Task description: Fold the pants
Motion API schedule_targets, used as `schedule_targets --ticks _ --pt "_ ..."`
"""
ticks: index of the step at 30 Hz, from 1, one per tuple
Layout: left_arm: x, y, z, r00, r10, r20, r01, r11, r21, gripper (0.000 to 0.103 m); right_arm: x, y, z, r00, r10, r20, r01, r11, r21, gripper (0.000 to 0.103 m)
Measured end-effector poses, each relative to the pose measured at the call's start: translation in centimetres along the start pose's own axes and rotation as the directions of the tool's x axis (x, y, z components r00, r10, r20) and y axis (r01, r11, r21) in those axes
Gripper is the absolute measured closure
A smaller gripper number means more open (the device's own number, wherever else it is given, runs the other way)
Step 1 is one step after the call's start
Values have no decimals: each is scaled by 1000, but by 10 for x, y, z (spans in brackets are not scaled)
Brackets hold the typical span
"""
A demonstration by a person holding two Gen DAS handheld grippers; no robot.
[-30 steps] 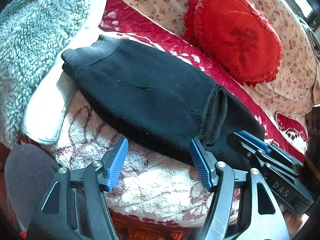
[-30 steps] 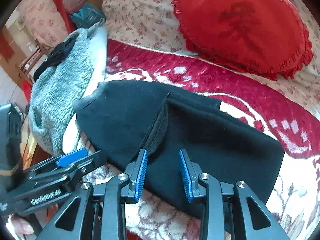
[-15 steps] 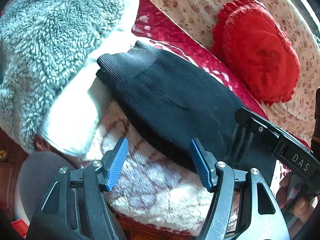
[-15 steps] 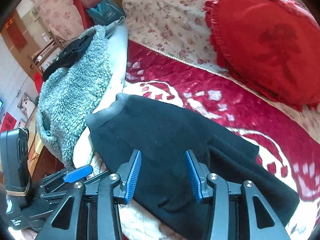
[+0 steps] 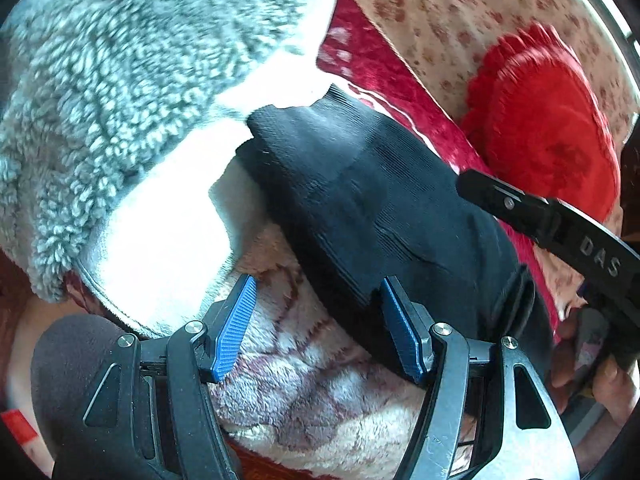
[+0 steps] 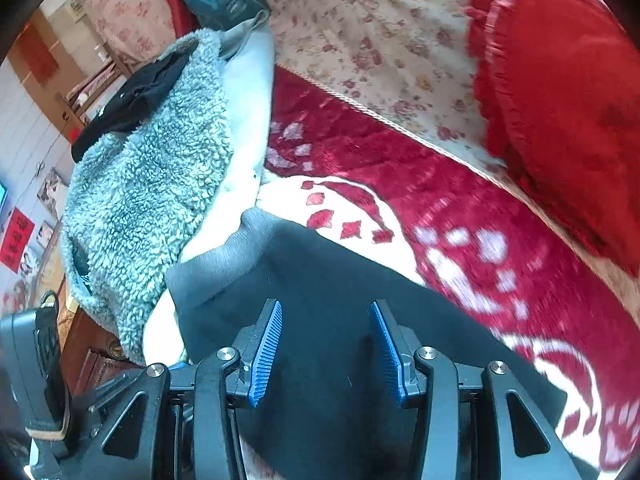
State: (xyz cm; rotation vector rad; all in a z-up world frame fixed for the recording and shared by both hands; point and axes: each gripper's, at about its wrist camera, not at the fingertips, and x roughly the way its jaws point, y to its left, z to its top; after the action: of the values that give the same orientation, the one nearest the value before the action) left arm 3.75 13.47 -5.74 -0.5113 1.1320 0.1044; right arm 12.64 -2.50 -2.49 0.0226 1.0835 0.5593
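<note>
Two hand-held grippers, both empty: left hand-held gripper (image 5: pixel 316 324) gapes wide at the near edge of the pants (image 5: pixel 380 204); right hand-held gripper (image 6: pixel 326 354), jaws just been opening, hovers above the black cloth. Pants lie folded on the red-and-white blanket (image 6: pixel 460 216). Judged: between folds; next, grip the cuff end. Grey fleece (image 5: pixel 120 80) crowds the cuff; red cushion (image 6: pixel 560 100) sits clear.

One black pants (image 5: pixel 372 184), one red cushion (image 5: pixel 548 136), two tools (image 5: pixel 316 332)
</note>
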Motion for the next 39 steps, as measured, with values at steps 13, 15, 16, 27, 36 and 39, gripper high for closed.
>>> schedule_targets --ticks 13,15,16,27,36,39 --pt "17 2 16 1000 -31 -2 31 997 -67 18 82 24 56 993 -39 -115 22 990 -142 55" --pt "18 2 17 999 -37 9 37 996 -76 17 91 21 58 992 -11 -123 -3 993 -115 55" --pt "18 2 18 999 -41 20 43 996 -79 17 95 18 58 992 19 -127 -30 996 -87 55" --pt "-38 -34 15 960 -196 198 176 978 115 88 25 -5 47 974 207 95 -211 977 37 92" --pt "-45 -130 -74 955 -266 134 161 839 520 88 -106 -79 -5 973 38 226 -80 980 180 74" --pt "-16 -149 -104 974 -217 73 135 802 582 88 -129 -110 -42 975 8 221 -70 959 274 56"
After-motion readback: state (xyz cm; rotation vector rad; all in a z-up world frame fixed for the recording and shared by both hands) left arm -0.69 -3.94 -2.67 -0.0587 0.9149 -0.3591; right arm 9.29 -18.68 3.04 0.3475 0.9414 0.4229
